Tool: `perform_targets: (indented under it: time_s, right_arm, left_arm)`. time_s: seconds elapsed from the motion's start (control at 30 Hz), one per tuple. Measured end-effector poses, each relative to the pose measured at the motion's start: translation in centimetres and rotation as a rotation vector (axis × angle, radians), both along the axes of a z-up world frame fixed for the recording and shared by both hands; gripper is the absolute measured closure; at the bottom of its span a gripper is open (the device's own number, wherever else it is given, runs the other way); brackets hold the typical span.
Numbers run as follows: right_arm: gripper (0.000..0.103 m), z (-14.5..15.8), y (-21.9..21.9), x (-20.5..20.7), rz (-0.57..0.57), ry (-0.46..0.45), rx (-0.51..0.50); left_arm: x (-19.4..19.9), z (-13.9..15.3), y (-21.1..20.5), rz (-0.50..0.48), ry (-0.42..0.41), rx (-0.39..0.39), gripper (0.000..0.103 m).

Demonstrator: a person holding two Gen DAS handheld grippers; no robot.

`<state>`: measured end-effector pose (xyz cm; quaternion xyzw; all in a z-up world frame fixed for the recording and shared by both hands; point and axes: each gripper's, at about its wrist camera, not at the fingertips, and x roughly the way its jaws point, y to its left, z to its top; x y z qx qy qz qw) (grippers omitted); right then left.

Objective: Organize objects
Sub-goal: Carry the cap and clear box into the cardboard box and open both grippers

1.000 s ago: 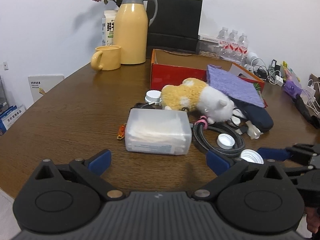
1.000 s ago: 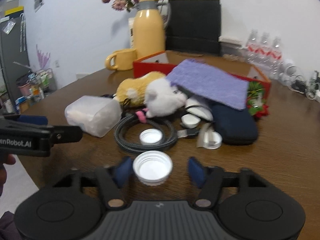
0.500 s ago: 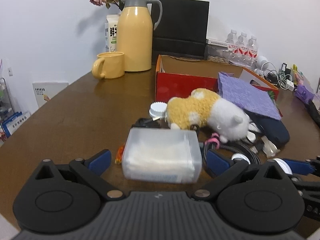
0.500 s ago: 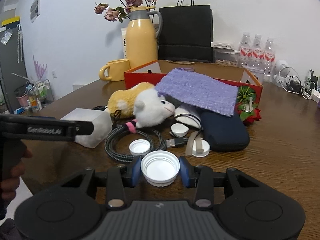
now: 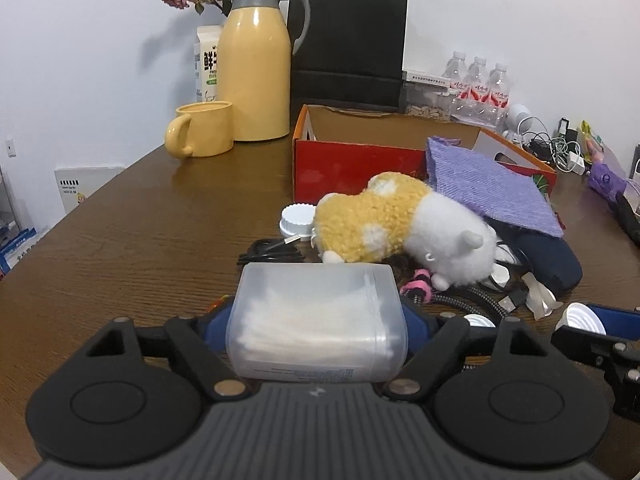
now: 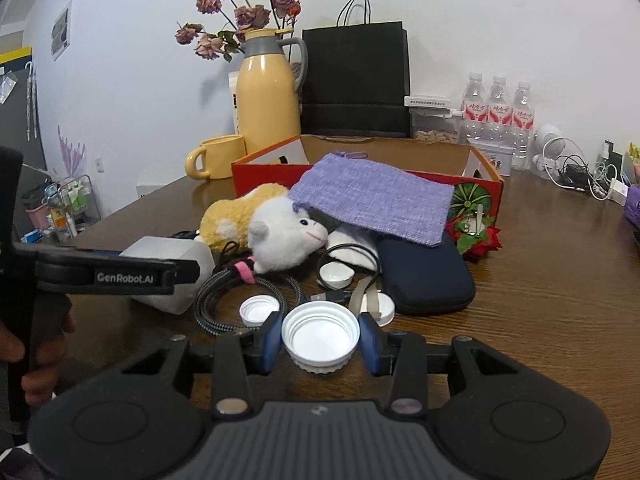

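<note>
Around: a plush toy [image 5: 404,228], a cable [image 6: 248,292], a small cap [image 6: 259,309] and a dark pouch [image 6: 424,276] lie in front of the red box [image 5: 352,164].
Left gripper [image 5: 316,320]: low over the table, tipped down; its jaws have just been closing and now touch both sides of the clear box [image 5: 316,320].
Right gripper [image 6: 320,338]: tipped down, jaws narrow, holding the white lid [image 6: 320,338] just above the table.

Plain white wall [image 6: 480,20] behind; brown wood-grain table [image 5: 140,248] in front; small wire rack [image 6: 76,204] at far left by the wall.
</note>
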<state>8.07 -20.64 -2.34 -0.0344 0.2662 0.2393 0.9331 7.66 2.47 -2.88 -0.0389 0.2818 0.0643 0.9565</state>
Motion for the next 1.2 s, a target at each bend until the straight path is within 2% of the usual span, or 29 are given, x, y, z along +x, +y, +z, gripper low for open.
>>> perform_targets:
  time_s: [0.2, 0.4, 0.53, 0.73, 0.97, 1.2]
  right_arm:
    - [0.064, 0.3, -0.6, 0.2, -0.011, -0.016, 0.011]
    - [0.064, 1.8, -0.9, 1.7, -0.022, -0.083, 0.027]
    - [0.064, 3.7, -0.7, 4.1, -0.039, -0.148, 0.038]
    - [0.064, 7.0, 0.1, 9.4, -0.058, -0.221, 0.062]
    - [0.064, 7.6, 1.1, 17.3, -0.094, -0.207, 0.056]
    - [0.064, 5.1, 1.6, 24.3, -0.177, -0.135, 0.003]
  left_arm:
    - [-0.7, 1.0, -0.1, -0.002, -0.042, 0.002, 0.021]
    - [-0.7, 3.9, -0.4, -0.027, -0.13, -0.005, 0.021]
    - [1.0, 6.4, -0.9, -0.036, -0.203, -0.001, 0.021]
    - [5.7, 9.9, -2.0, -0.044, -0.281, -0.01, 0.021]
    - [13.2, 11.2, -3.3, -0.032, -0.284, -0.016, 0.021]
    - [20.3, 7.9, -3.6, 0.002, -0.17, -0.007, 0.021]
